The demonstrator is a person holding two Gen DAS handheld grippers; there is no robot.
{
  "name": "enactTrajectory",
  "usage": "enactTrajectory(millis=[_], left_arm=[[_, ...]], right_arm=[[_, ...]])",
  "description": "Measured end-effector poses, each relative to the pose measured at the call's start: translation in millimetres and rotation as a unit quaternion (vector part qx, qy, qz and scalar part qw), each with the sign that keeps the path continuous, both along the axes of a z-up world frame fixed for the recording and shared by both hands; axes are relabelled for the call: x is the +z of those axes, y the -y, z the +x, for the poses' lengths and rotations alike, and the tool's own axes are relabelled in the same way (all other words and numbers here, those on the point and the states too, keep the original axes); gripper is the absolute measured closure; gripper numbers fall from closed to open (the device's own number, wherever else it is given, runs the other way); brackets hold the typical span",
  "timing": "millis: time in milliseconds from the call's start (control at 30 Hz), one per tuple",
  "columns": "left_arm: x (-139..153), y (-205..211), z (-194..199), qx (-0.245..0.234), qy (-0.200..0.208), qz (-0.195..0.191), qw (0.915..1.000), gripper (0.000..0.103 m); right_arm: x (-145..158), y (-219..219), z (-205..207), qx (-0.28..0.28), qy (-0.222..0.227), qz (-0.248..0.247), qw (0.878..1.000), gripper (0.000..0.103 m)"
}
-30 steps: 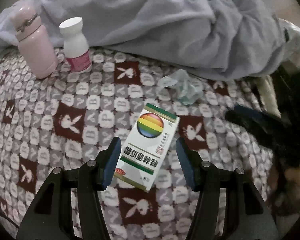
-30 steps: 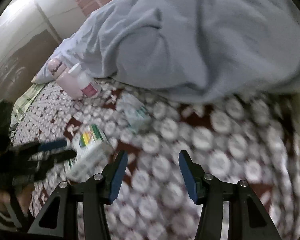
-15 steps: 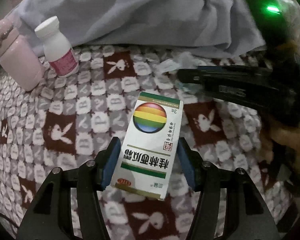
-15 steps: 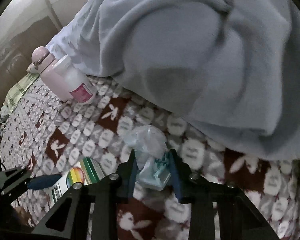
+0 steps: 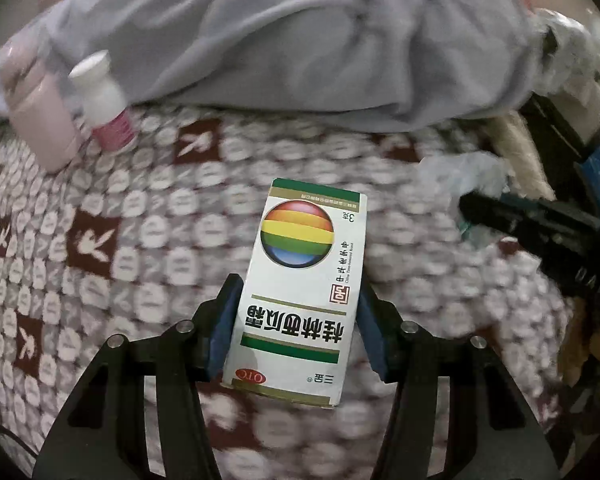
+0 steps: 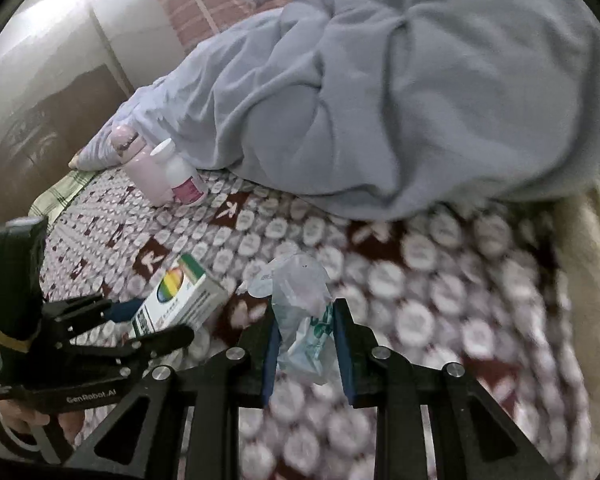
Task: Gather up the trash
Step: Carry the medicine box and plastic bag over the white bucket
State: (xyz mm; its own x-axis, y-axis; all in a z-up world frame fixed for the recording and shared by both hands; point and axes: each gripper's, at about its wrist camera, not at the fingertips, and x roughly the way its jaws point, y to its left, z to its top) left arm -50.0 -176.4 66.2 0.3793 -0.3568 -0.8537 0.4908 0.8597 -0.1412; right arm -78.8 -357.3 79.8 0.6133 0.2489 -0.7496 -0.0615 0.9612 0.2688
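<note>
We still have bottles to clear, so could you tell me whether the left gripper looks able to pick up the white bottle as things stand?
Probably not yet: the left gripper is closed on the medicine box, so its jaws are occupied. The white bottle stands unobstructed beside the pink bottle.

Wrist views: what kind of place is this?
Likely a bedroom, on a bed: a rumpled grey duvet lies on a patterned blanket, with a pink flask and pill bottle standing beside it.
</note>
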Motion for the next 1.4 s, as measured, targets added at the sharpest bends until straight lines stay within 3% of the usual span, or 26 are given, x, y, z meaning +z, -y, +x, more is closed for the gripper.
enactTrajectory(millis=[433, 967, 1400], left_arm=[[37.5, 102.9, -82.1, -0.062, 0.053, -0.003, 0.9966, 0.049], [52.8, 207.1, -147.2, -0.143, 0.068, -0.006, 0.9874, 0.049], [50.7, 296.1, -196.6, -0.217, 0.052, -0.014, 0.9747, 0.049]], right_arm=[[28.0, 74.2, -122.1, -0.096, 0.016, -0.014, 0.995, 0.079], [33.1, 167.8, -232.4, -0.212, 0.017, -0.01, 0.977, 0.079], [20.6, 243.2, -302.3, -0.303, -0.003, -0.021, 0.953, 0.079]])
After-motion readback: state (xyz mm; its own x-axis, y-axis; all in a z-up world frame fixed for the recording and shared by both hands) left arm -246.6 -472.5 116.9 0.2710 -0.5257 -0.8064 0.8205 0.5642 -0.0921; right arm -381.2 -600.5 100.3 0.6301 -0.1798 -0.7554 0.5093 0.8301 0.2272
